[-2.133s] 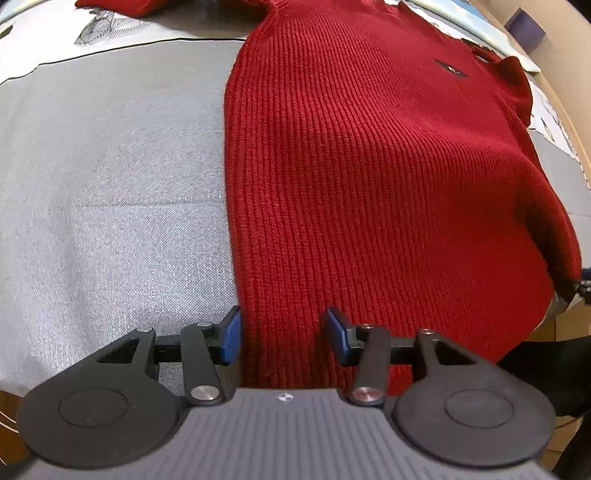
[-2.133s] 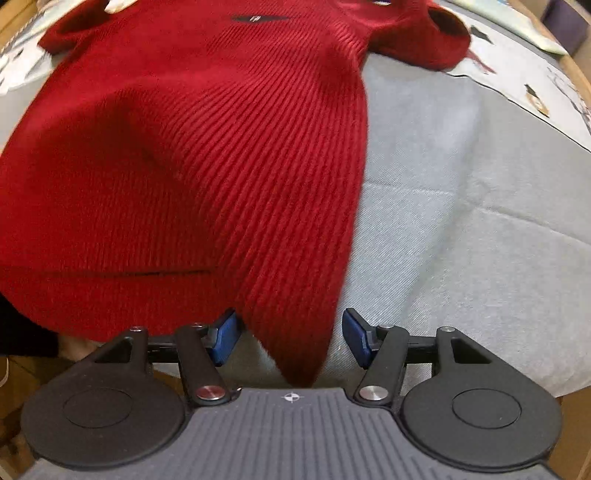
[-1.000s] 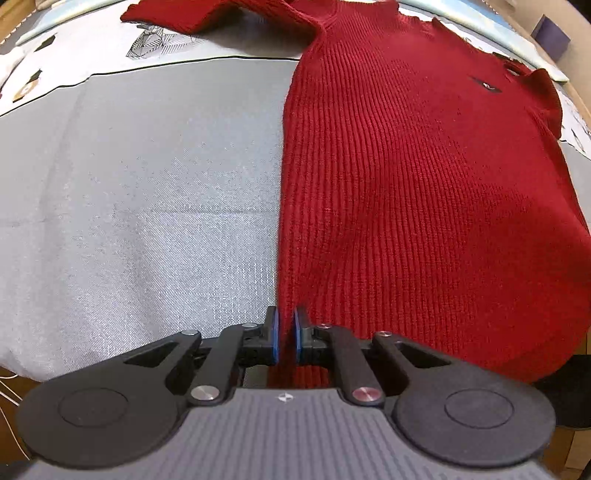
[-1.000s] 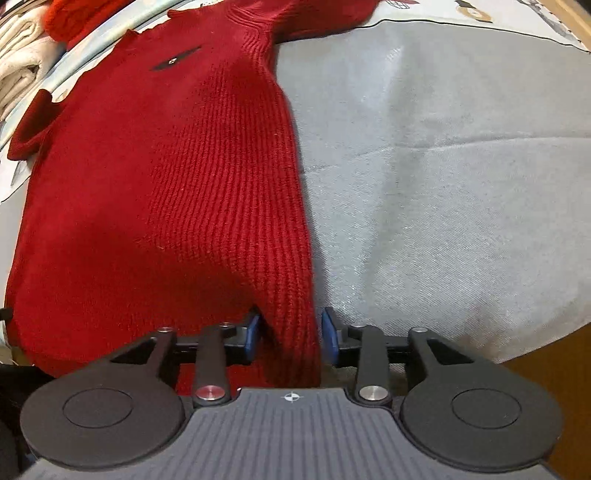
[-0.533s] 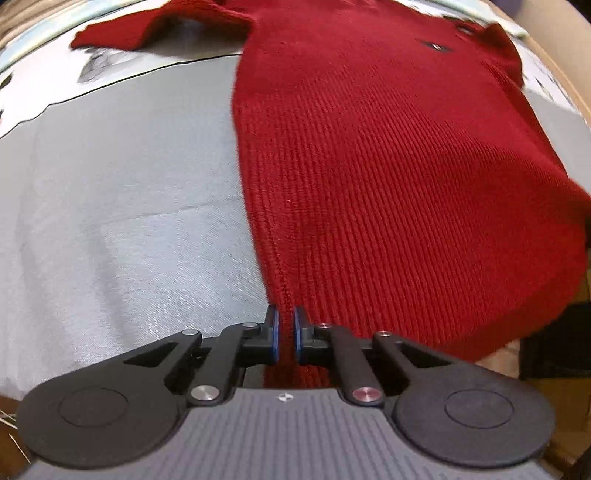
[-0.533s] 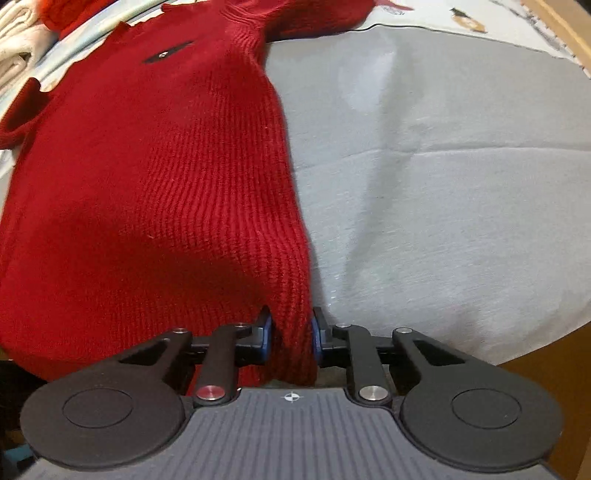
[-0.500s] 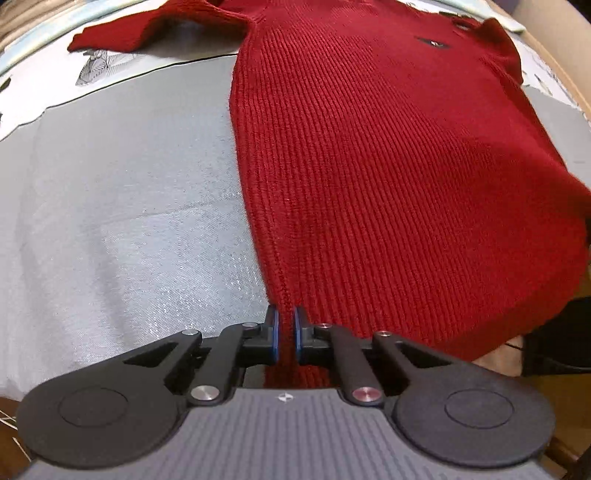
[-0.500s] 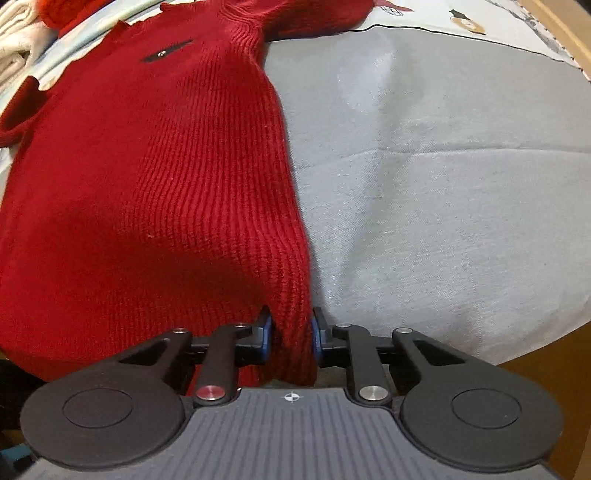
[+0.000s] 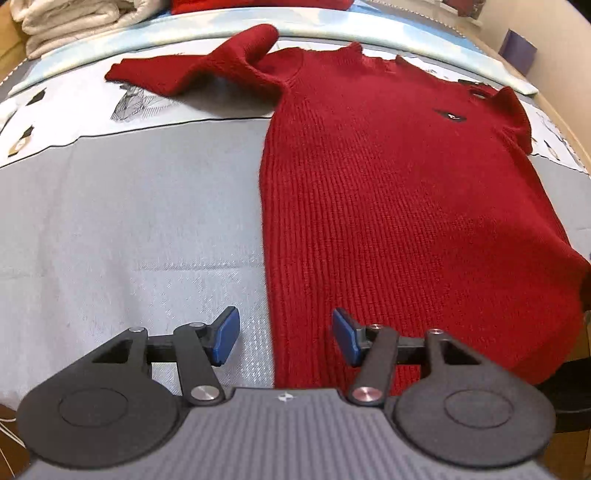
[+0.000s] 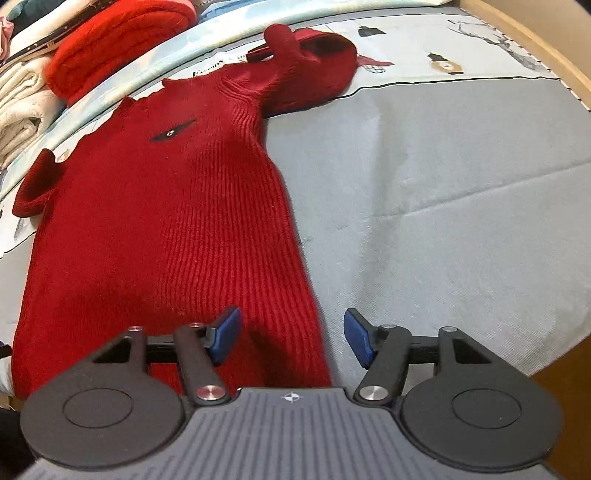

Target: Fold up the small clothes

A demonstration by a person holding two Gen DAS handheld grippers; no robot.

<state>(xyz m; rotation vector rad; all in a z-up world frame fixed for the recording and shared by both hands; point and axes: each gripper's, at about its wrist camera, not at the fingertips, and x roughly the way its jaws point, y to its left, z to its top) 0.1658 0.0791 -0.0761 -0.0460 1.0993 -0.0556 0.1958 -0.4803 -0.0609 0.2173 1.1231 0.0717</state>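
A small red ribbed sweater point(image 9: 388, 192) lies flat on a grey cloth point(image 9: 129, 221), neck at the far end, hem at the near table edge. One sleeve point(image 9: 192, 70) is stretched out to the far left. In the right wrist view the sweater point(image 10: 166, 221) fills the left half, its other sleeve point(image 10: 306, 66) bunched at the top. My left gripper point(image 9: 284, 338) hangs over the hem's left corner, jaws opening, pads off the knit. My right gripper point(image 10: 291, 339) hangs over the hem's right corner, jaws opening, the side edge between its fingers untouched.
Folded cream towels point(image 9: 66, 18) and a folded red garment point(image 10: 118, 33) are stacked at the far end. A printed sheet point(image 9: 92, 110) borders the grey cloth. The table's wooden rim point(image 10: 535, 48) runs along the right; the near edge drops off just behind the hem.
Both grippers were shut on the hem corners half a second ago; both have since let go and opened. The sweater has settled flat, and both views now take in more of the far end.
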